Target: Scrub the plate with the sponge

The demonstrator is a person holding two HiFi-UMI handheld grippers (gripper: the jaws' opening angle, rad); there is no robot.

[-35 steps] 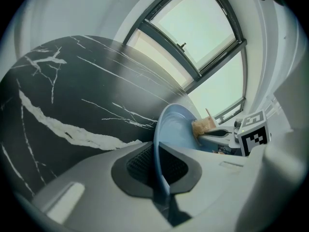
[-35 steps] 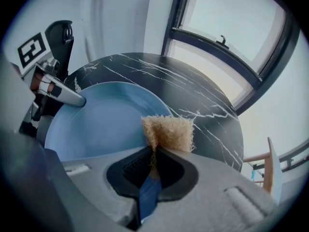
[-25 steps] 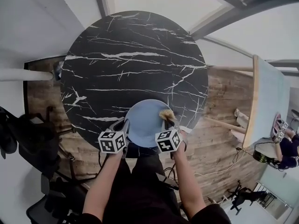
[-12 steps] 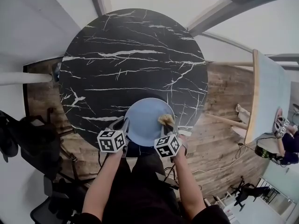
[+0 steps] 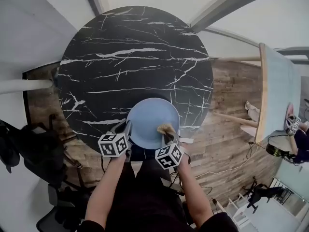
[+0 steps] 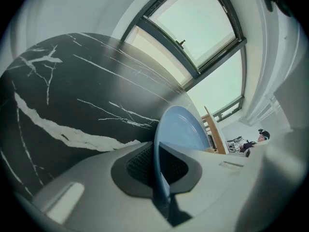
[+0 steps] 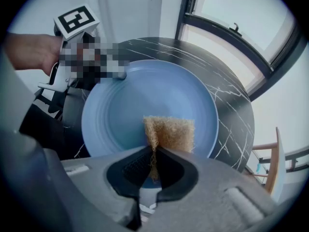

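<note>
At the near edge of the table [image 5: 135, 57], the right gripper [image 5: 167, 135], clenching the sponge [image 5: 166, 128], has scrubbed nearer across the plate [image 5: 147, 116], which the left gripper [image 5: 124, 127] clamps.

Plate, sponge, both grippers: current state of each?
left gripper: shut on the rim of the plate.
right gripper: shut on the sponge, pointing down at the plate.
plate: on the table at its near edge, held by its rim.
sponge: pinched between the jaws, over the plate's near right part.
</note>
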